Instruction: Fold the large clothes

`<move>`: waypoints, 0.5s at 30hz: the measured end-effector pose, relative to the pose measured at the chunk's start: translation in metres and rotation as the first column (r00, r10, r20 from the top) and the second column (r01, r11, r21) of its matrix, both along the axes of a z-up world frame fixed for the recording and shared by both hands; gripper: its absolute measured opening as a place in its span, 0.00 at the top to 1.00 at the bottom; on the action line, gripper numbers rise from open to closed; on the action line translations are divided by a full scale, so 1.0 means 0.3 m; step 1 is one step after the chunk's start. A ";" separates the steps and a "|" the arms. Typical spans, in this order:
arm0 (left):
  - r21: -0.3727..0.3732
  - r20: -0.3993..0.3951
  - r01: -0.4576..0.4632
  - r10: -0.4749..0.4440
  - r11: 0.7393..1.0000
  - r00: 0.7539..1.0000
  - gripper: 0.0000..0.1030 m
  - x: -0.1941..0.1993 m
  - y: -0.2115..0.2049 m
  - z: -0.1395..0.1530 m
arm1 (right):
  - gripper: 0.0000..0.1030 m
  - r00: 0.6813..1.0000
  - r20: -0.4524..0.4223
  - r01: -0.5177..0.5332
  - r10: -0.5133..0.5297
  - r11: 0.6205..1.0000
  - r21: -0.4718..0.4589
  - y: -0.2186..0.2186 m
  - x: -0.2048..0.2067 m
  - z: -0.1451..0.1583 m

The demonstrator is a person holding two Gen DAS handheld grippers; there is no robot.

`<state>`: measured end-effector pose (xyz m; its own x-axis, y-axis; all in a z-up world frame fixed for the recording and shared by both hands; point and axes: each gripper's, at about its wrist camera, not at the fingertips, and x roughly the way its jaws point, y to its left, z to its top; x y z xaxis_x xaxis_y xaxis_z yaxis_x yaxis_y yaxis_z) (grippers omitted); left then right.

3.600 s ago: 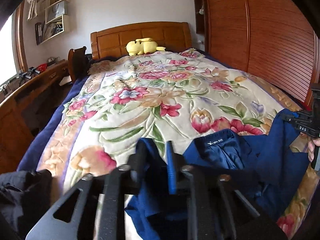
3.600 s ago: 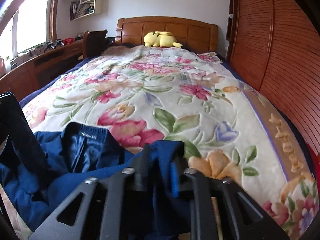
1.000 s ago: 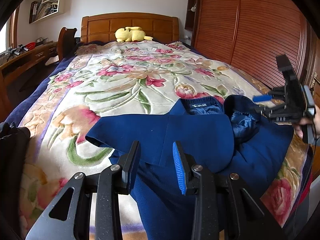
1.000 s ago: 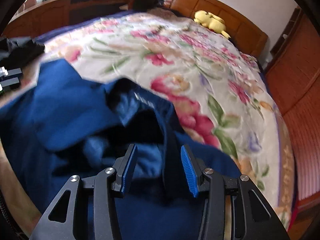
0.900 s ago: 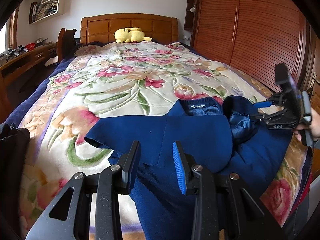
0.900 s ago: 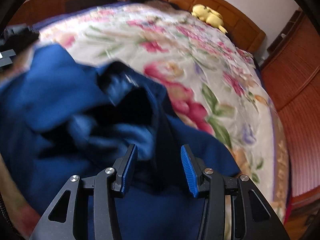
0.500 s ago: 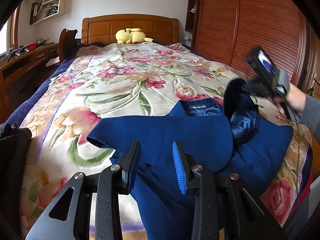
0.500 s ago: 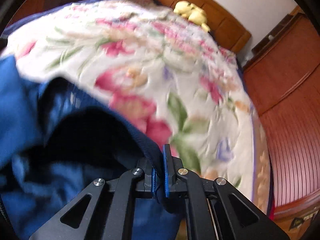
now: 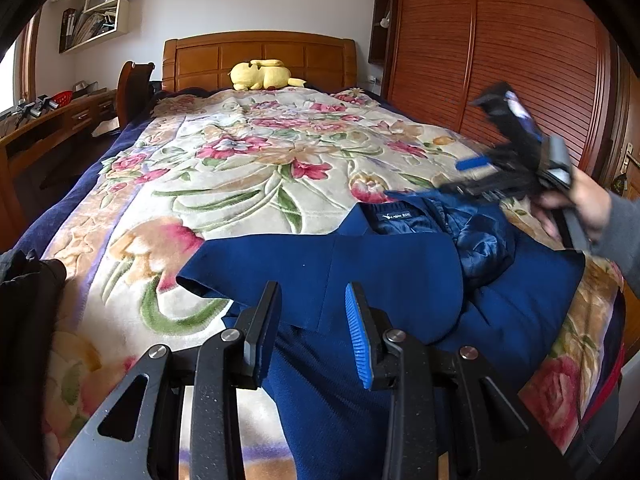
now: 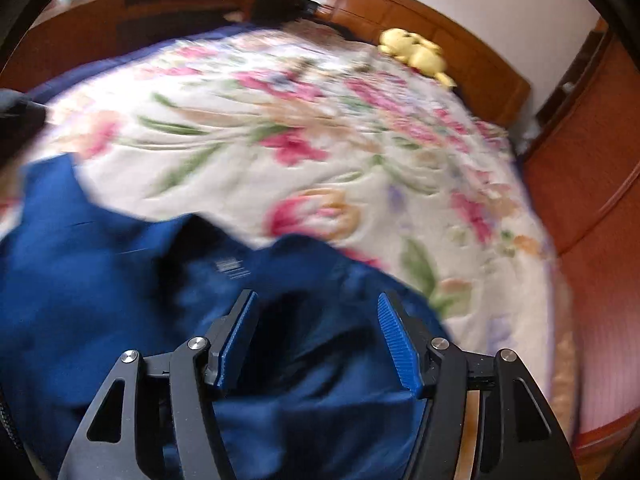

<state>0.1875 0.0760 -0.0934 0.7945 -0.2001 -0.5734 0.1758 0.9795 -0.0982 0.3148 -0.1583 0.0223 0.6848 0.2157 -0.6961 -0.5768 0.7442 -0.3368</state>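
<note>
Right gripper [image 9: 460, 178] shifted above floral bed [image 9: 240, 184].

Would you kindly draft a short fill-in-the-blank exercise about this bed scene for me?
1. The dark blue jacket lies on a ____-patterned blanket.
2. The plush toy by the wooden headboard is ____ in colour.
3. The left gripper has ____ between its fingers.
4. The right gripper is ____ its fingers above the jacket.

Missing words: floral; yellow; nothing; opening
</note>
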 end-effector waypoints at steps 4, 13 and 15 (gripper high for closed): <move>0.006 -0.002 -0.006 0.006 1.000 1.000 0.67 -0.006 0.010 -0.004 | 0.38 0.990 -0.055 -0.128 0.132 0.989 0.076 -0.007 -0.174 -0.026; 0.012 -0.013 -0.027 0.027 1.000 1.000 0.67 -0.029 0.053 -0.024 | 0.38 0.941 -0.134 -0.295 0.312 0.946 0.135 0.047 -0.414 -0.113; 0.008 -0.017 -0.034 0.034 0.999 0.999 0.67 -0.029 0.063 -0.027 | 0.38 0.930 -0.153 -0.321 0.335 0.941 0.107 0.070 -0.399 -0.144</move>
